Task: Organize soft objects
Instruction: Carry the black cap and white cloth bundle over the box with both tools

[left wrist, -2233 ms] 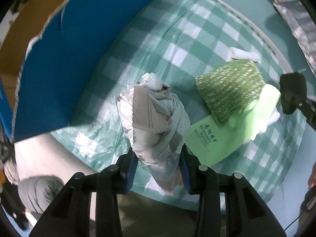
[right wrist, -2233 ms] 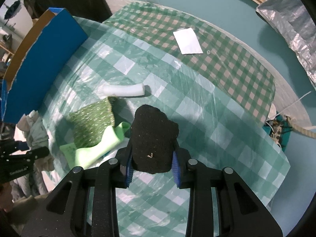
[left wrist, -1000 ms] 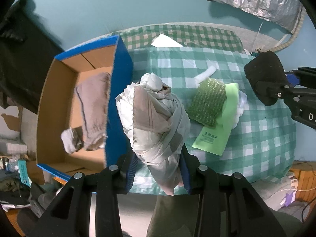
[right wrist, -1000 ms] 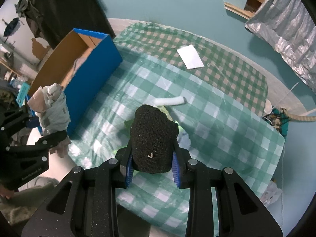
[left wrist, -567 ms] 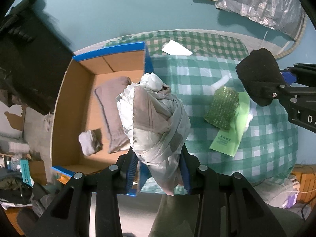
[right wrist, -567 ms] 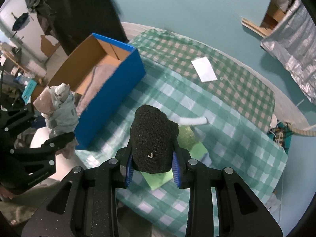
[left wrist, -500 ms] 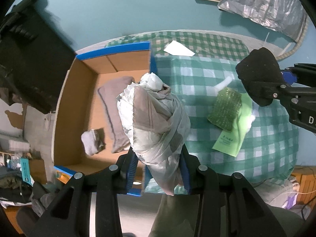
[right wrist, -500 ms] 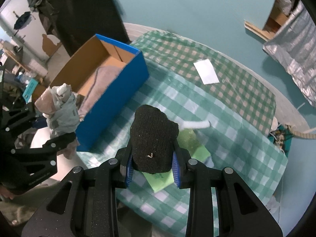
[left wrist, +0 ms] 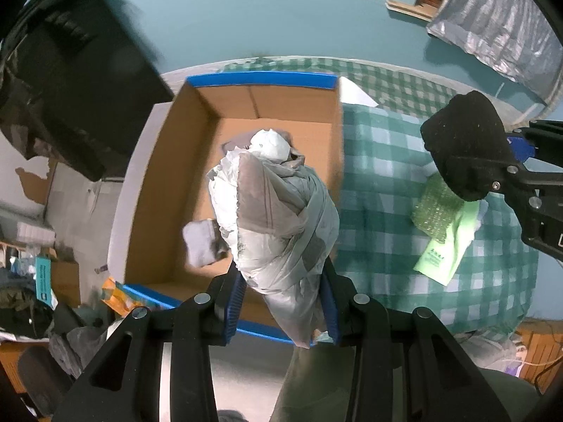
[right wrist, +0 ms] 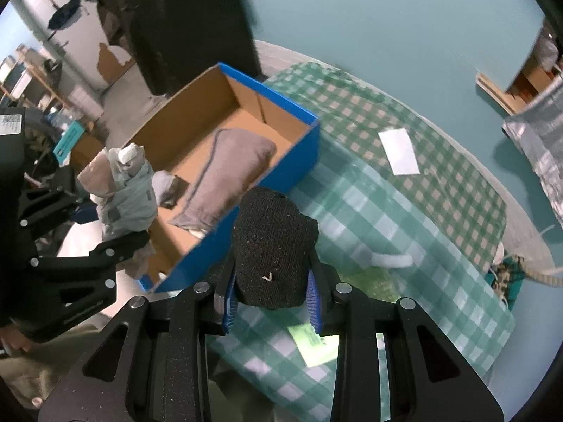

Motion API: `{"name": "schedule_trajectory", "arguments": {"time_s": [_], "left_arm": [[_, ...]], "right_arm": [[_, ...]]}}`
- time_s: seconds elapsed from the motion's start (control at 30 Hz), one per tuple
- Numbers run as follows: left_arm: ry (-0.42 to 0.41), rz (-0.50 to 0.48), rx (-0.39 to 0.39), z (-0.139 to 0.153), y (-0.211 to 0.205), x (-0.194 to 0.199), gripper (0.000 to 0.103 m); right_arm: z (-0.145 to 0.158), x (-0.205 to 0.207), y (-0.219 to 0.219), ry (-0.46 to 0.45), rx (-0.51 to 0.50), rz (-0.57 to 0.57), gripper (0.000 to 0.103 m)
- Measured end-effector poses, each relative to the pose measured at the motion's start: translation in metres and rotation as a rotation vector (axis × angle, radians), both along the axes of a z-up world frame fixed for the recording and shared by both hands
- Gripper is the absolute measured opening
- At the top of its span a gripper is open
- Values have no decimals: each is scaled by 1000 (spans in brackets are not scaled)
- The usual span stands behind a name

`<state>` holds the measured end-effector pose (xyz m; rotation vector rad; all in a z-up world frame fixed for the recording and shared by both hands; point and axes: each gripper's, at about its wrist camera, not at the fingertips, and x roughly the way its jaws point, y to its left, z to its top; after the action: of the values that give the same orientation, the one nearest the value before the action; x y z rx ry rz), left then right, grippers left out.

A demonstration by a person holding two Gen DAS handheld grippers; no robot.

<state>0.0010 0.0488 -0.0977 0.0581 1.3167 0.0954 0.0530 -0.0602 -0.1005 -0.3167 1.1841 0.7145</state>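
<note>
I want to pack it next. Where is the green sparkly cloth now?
In the left wrist view, the green sparkly cloth lies at the right on the checked tablecloth, partly over a light green paper sheet.

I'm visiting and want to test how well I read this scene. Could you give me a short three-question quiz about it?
1. True or false: the left tool holds a pale grey rolled bundle above the open blue cardboard box.
2. Multiple choice: what does the right tool grip? A) a white roll B) a black knit item C) a green sheet
3. Fill in: besides a small whitish item, the box already contains a folded ____ cloth.

Key: 1 true; 2 B; 3 grey-brown.
</note>
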Motion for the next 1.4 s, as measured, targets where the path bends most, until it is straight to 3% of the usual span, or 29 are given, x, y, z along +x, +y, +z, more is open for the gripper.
{"name": "schedule_trajectory", "arguments": {"time_s": [0.6,1.27,1.4], "left_arm": [[5,140,15,-6,86,-3,40],[49,176,32,-31,132,8,40],[56,181,25,-32,136,10,42]], "right_arm": [[-16,3,103,22,-19,124,30],[-49,17,153,96,-46,100,31],[-52,19,157,98,-55,91,36]]}}
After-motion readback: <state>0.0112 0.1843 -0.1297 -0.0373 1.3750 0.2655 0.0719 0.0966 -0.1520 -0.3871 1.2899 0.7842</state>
